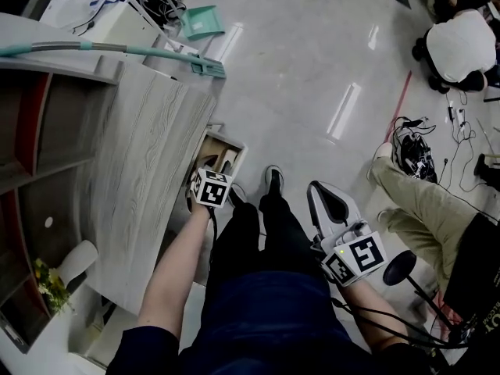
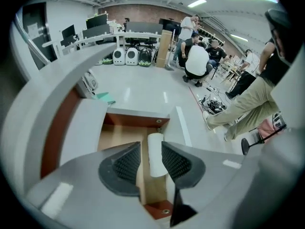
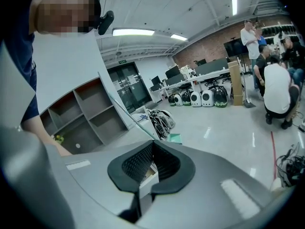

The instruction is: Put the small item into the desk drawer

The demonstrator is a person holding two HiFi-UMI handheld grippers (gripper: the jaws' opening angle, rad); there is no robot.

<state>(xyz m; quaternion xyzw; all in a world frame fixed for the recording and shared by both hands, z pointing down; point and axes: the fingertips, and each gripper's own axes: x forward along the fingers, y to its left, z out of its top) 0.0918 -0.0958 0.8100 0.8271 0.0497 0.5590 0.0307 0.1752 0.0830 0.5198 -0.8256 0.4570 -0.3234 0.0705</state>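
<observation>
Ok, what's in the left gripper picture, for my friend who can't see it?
The left gripper holds its dark ribbed fingers apart over an open wooden desk drawer, with a small white cylinder showing in the gap between them. Behind it, people gather on a shiny grey floor.

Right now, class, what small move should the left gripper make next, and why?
Probably lift the left gripper straight up and clear: its fingers stand apart, the white roll between them looks unclamped, and the open drawer lies below it.
</observation>
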